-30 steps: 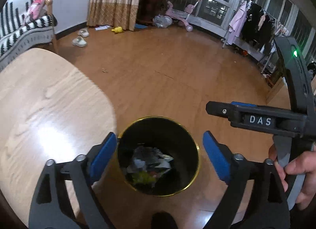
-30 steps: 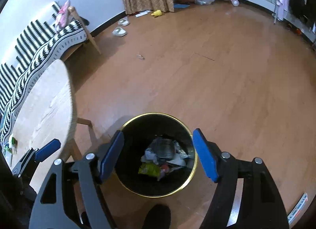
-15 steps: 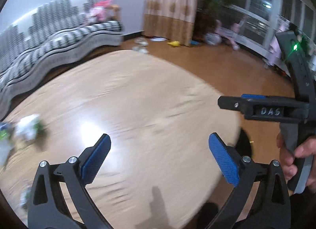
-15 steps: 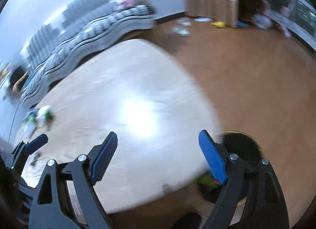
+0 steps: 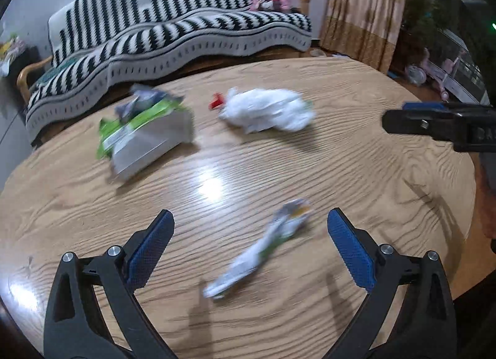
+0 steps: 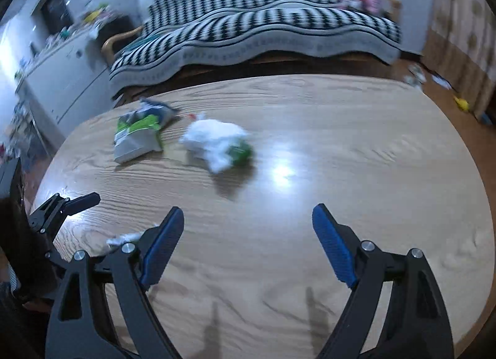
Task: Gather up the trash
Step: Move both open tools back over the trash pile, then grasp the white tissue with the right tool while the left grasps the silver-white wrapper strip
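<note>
Three pieces of trash lie on the round wooden table (image 5: 387, 179). A green and silver snack bag (image 5: 145, 135) lies at the far left, a crumpled white plastic bag (image 5: 266, 111) at the far middle, a long white and green wrapper (image 5: 260, 247) close by. My left gripper (image 5: 251, 250) is open and empty, hovering with the long wrapper between its fingers. My right gripper (image 6: 248, 247) is open and empty above bare table; the snack bag (image 6: 136, 139) and white bag (image 6: 217, 142) lie beyond it. The bin is out of view.
A striped sofa (image 5: 173, 33) stands behind the table. A white cabinet (image 6: 62, 70) stands at the far left in the right wrist view. The right gripper's side (image 5: 440, 126) shows at the right of the left wrist view. A curtain (image 5: 365, 8) hangs at the back right.
Both grippers have swung from above the black bin to over the table, still open and empty. The trash on the table has come into view.
</note>
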Available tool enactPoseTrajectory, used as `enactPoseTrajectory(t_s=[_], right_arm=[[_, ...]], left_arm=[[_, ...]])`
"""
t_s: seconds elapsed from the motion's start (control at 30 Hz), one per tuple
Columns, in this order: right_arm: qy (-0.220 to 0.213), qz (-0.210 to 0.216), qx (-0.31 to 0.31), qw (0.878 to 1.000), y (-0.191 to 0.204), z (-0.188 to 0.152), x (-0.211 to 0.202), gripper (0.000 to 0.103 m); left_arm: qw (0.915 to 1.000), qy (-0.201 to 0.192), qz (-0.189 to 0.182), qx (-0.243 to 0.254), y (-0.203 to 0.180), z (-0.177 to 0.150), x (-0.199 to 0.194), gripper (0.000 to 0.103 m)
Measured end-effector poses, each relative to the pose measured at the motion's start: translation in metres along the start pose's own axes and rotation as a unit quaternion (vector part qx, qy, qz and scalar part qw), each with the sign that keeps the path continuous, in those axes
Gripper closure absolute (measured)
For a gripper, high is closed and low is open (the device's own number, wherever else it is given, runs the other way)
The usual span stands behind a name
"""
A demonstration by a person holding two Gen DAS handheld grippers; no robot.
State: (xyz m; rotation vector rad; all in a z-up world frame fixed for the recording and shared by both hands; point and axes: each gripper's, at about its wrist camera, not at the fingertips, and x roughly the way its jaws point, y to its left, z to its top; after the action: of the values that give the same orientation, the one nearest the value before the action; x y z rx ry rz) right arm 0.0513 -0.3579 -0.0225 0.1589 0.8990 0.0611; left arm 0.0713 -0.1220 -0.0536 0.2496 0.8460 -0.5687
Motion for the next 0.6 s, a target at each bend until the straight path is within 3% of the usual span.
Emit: enactPoseTrajectory(t_s=[0.13,0.3,0.4,0.5,0.53,0.6], right_arm=[[0.004,-0.012,-0.042,0.999,0.036,0.024,0.035,0.021],[0.01,-0.024,-0.075,0.997,0.059,0.049,0.072,0.021],[0.012,-0.043,-0.099,0.994,0.07,0.059,0.094,0.021],[0.018,-0.059,-0.124,0.99,0.075,0.065,0.113,0.025],[0.024,-0.06,-0.129,0.989,0.077,0.067,0.121,0.031],[0.031,-0.059,-0.131,0.989,0.078,0.067,0.13,0.044]], left_arm=[[0.9999,0.01,-0.011,0.009,0.011,-0.008,0.006,0.007],[0.9987,0.029,-0.025,0.034,0.005,-0.012,0.023,0.023],[0.998,0.038,-0.025,0.045,0.003,-0.016,0.027,0.04],[0.9981,0.039,-0.029,0.038,0.007,-0.016,0.027,0.066],[0.9981,0.038,-0.031,0.037,0.007,-0.015,0.026,0.077],[0.9982,0.04,-0.033,0.029,0.01,-0.014,0.026,0.085]])
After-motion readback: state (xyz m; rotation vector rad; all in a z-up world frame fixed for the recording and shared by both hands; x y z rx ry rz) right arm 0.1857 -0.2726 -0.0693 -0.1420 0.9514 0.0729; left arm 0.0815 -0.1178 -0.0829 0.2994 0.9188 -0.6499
